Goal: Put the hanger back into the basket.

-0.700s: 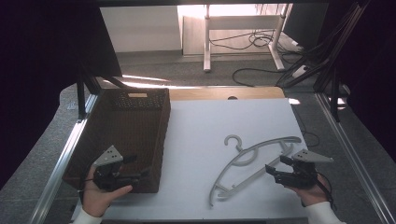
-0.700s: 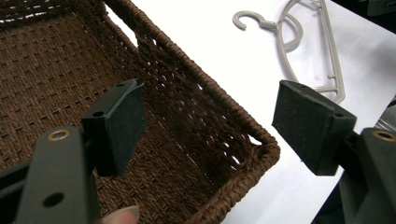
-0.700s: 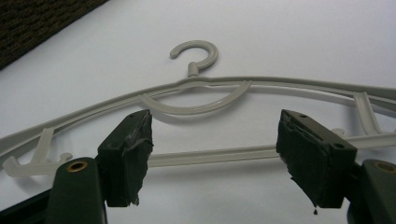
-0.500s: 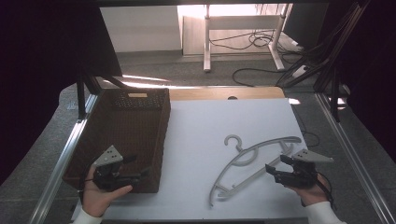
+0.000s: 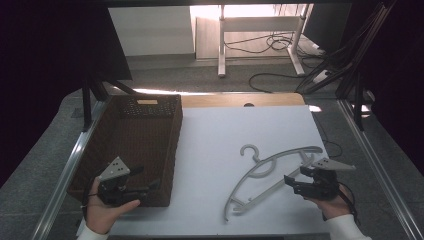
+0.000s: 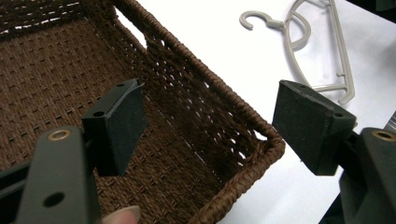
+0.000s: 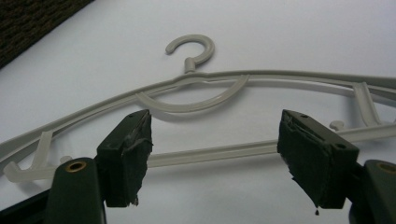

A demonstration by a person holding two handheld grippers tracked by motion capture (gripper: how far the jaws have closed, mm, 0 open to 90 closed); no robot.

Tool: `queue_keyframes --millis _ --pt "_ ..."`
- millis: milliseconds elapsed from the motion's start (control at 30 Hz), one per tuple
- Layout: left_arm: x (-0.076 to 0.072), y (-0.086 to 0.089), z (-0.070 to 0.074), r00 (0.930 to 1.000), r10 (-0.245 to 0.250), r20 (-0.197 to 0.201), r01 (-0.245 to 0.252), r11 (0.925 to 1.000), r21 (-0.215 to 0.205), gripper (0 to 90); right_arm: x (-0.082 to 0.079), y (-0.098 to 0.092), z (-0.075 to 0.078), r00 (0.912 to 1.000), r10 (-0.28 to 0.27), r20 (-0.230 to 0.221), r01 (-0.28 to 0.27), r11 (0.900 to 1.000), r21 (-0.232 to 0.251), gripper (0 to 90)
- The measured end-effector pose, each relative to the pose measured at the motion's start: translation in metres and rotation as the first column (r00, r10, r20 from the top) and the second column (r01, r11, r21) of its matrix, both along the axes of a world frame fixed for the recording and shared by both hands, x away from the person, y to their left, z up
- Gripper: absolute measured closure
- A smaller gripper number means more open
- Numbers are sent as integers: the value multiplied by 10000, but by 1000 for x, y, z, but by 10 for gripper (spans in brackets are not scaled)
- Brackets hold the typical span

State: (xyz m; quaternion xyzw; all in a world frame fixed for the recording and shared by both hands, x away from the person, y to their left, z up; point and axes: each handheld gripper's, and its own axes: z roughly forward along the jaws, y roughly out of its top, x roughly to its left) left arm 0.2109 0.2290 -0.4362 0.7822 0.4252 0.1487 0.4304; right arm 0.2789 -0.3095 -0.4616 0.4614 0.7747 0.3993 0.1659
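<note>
White tabletop, dim room w/ cables on the floor behind. Hanger [image 5: 272,172] lies flat on the table's right half, hook pointing away from the person, well apart from the basket [image 5: 131,145]. Looks like thin pale plastic: prob light, stiff but a bit springy, smooth so could slip. Best grip is likely the straight lower bar or near the neck. Right gripper [image 5: 306,179] sits just beside its lower bar, jaws wide apart, holding nothing. Left gripper [image 5: 142,180] hovers at the basket's near corner, also wide apart & empty.
</note>
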Motion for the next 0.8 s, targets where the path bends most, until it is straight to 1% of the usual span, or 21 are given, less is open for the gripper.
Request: queue_keyframes --millis 133,200,367,467,533,733,800 --pt "-1 3 1 10000 44 -9 -44 10000 -39 250 2 0 0 9998 -151 -147 150 9999 -62 285" --pt "-1 4 1 10000 91 -40 -91 9999 -51 250 4 0 0 9996 -200 -185 200 9998 -12 294" --pt "-2 4 0 9999 114 -35 -114 9999 -41 250 8 2 1 9991 -330 -260 330 9995 -18 303" --pt "-3 3 0 9999 101 -43 -101 9999 -61 250 11 6 2 9986 -416 -338 412 9991 -111 311" --pt "-3 2 0 10000 79 -43 -79 10000 -38 250 17 10 4 9980 -436 -455 428 9989 -187 325" --pt "-2 3 1 9999 136 -43 -136 9999 -53 251 25 14 6 9967 -635 -510 617 9974 -363 336" --pt "-2 3 1 9999 124 -43 -124 9999 -49 251 31 17 5 9960 -684 -568 660 9969 -420 345"
